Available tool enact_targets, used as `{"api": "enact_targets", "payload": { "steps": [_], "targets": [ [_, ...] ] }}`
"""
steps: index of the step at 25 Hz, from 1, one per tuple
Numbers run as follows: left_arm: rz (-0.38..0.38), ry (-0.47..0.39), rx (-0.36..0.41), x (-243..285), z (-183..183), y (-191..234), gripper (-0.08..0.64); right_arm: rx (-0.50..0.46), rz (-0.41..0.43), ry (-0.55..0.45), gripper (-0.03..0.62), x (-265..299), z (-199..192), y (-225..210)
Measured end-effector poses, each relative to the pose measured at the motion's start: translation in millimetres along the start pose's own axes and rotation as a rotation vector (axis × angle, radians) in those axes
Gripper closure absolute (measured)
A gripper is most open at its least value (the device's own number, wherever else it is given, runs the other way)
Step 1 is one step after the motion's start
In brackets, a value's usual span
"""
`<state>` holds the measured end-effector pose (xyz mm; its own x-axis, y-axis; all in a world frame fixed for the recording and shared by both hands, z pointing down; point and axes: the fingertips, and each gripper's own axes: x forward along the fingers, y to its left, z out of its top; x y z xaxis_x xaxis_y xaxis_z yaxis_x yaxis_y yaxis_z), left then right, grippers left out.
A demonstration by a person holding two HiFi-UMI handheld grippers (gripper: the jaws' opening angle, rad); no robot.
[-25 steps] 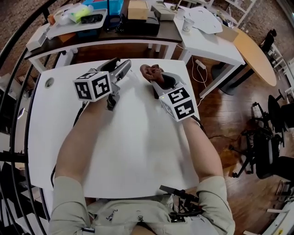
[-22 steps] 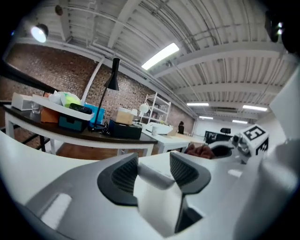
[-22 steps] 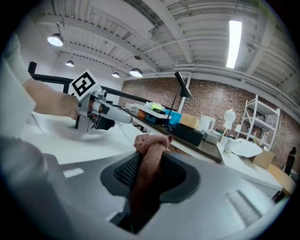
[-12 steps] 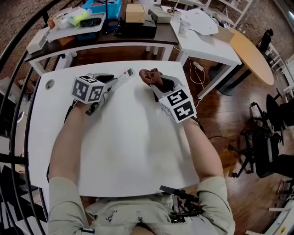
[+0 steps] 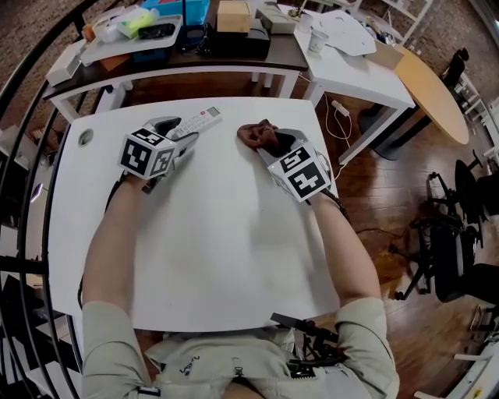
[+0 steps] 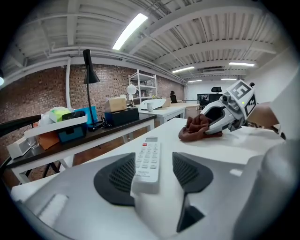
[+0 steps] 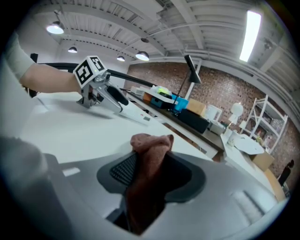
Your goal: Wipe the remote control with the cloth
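so the remote [image 5: 199, 121] lies lengthwise on the desk [image 5: 226, 234] between the left claw's [image 6: 154, 171] just-opened pads, untouched, while the right claw [image 7: 151, 176], loosening too, pinches the cloth [image 5: 253, 134] off to its right

The left hand-held gripper [image 6: 152, 176] jaws have just been opening — the remote control [image 6: 148, 159] lies between them, the cloth [image 6: 193, 129] beyond.

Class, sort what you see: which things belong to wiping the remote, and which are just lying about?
Belong to the job:
remote control
cloth

Just lying about:
paper cup
cardboard box
blue bin
desk lamp
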<state>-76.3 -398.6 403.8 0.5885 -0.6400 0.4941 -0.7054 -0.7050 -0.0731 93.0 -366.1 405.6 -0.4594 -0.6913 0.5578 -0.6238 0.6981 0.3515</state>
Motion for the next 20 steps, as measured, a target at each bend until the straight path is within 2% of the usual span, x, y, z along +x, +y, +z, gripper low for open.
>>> {"api": "enact_targets", "payload": {
  "steps": [4,8,15,18,20],
  "targets": [
    [0.009,0.006,0.017,-3,-5,-5,0.274,-0.007,-0.012,0.009,0.364,0,-3,0],
    [0.036,-0.039,0.013,-15,0,-11,0.261,0.019,-0.038,-0.020,0.331,-11,2,-3],
    [0.072,-0.202,0.019,-61,28,-52,0.266,0.070,-0.134,-0.156,0.328,-61,28,-4],
    [0.094,-0.296,0.001,-93,35,-80,0.316,0.095,-0.165,-0.253,0.330,-94,40,8],
    [0.111,-0.355,-0.023,-115,34,-100,0.345,0.101,-0.180,-0.320,0.371,-116,46,22]
  ]
}}
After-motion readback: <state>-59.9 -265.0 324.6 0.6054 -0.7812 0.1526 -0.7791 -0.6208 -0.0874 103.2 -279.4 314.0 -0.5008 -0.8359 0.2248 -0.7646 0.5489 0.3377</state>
